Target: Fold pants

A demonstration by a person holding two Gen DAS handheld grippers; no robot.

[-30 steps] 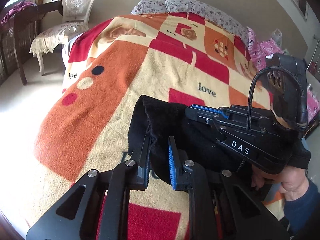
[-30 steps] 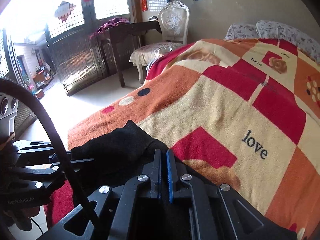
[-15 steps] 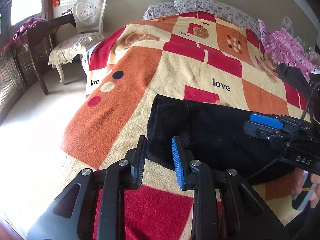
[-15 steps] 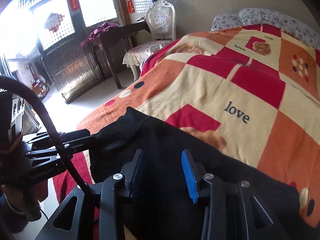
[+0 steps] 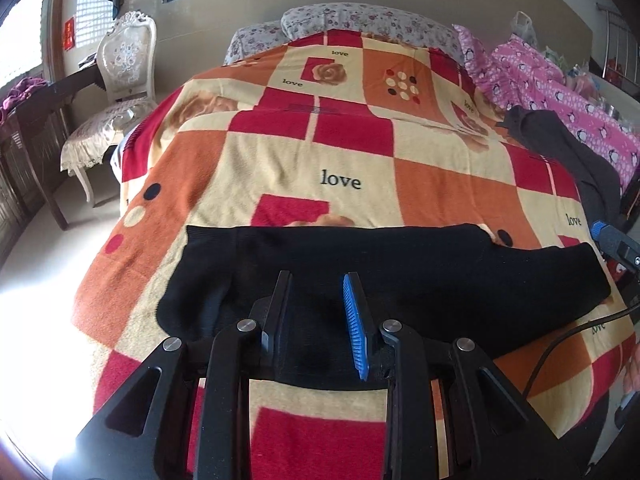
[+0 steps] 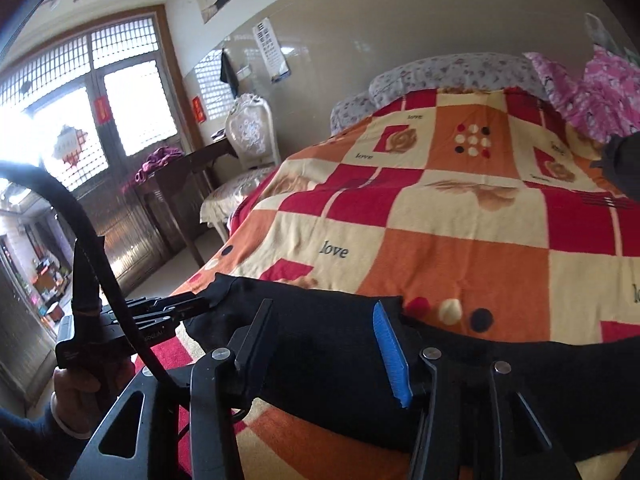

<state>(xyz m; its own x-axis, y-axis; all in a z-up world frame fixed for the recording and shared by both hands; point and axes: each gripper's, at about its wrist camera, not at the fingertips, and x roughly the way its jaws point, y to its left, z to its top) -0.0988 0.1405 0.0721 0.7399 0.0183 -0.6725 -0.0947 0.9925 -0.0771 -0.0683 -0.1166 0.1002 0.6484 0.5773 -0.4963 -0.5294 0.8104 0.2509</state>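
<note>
Black pants (image 5: 400, 272) lie folded in a long band across the near end of the bed's checked blanket (image 5: 340, 160). My left gripper (image 5: 318, 300) is open and empty, hovering over the band's near edge. In the right wrist view the pants (image 6: 340, 344) lie below my right gripper (image 6: 324, 332), which is wide open and empty. The left gripper's fingers (image 6: 176, 304) show at the pants' left end in that view. The right gripper's tip (image 5: 616, 240) shows at the right edge of the left wrist view.
A dark grey garment (image 5: 568, 148) lies on the bed's right side by a pink quilt (image 5: 552, 80). Pillows (image 5: 352, 20) sit at the headboard. A white chair (image 5: 116, 92) and a dark wooden table (image 6: 184, 184) stand left of the bed.
Both grippers let go of the pants and opened. The pants went from being held bunched to lying flat across the blanket. Both grippers pulled back and apart.
</note>
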